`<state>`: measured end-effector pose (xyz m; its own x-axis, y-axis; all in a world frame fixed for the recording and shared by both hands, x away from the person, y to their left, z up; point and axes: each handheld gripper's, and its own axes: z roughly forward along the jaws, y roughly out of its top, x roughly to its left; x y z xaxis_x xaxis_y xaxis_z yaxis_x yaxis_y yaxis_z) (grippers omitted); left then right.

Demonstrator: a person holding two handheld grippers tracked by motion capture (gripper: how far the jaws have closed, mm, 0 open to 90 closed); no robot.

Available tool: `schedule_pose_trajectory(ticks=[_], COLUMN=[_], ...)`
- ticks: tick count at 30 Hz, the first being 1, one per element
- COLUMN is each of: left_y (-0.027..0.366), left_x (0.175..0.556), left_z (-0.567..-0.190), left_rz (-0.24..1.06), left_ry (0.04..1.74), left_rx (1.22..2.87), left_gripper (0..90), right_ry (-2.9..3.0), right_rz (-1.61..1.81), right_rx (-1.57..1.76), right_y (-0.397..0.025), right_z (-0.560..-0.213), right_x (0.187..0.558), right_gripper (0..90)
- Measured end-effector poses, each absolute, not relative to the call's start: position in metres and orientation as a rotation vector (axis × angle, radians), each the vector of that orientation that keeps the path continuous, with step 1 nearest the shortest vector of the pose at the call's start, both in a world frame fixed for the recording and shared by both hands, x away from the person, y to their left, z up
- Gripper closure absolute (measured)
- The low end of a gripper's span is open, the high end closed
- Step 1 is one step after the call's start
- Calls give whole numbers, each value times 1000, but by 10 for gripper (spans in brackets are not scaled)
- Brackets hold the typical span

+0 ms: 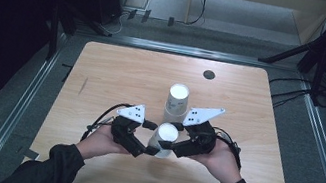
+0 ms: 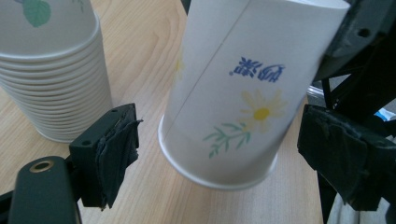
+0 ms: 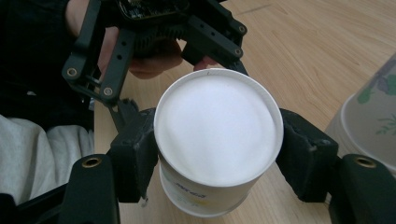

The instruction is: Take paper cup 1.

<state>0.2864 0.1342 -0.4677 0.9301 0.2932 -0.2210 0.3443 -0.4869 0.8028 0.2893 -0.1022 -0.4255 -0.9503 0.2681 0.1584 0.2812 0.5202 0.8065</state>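
Smooth tapered paper cup (image 3: 218, 140) upside down, right gripper (image 3: 219, 154) clamping

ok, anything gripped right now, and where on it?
Right gripper clamps the single upside-down paper cup by its sides, near the upturned base. Left gripper stands open around that cup, pads apart from it.
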Motion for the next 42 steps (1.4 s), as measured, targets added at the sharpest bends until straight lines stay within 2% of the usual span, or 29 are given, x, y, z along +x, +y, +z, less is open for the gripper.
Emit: schedule_pose_trajectory(ticks=[15, 19, 21, 30, 32, 35, 42], left_y=[132, 134, 134, 135, 134, 135, 142], left_x=[283, 282, 281, 278, 279, 279, 285], left_z=[-466, -465, -464, -461, -462, -461, -450], left_rz=[-57, -55, -47, -16, -35, -67, -73], left_ry=[426, 420, 402, 382, 377, 382, 392], left_rx=[2091, 2079, 2075, 2080, 2098, 2120, 2225], left_gripper=[148, 168, 229, 269, 273, 277, 277], right_ry=[-2653, -2634, -2637, -2615, -2613, -2616, -2690], right_rz=[-1513, -1527, -1535, -1535, -1525, -1529, -1513], right_rx=[-458, -470, -473, -484, -484, -483, -432], right_y=[-93, -94, -95, -95, -95, -96, -104], right_z=[-422, -420, -420, -419, -420, -420, -420], right_x=[288, 288, 289, 290, 290, 289, 280], right_gripper=[350, 350, 352, 346, 337, 258, 224])
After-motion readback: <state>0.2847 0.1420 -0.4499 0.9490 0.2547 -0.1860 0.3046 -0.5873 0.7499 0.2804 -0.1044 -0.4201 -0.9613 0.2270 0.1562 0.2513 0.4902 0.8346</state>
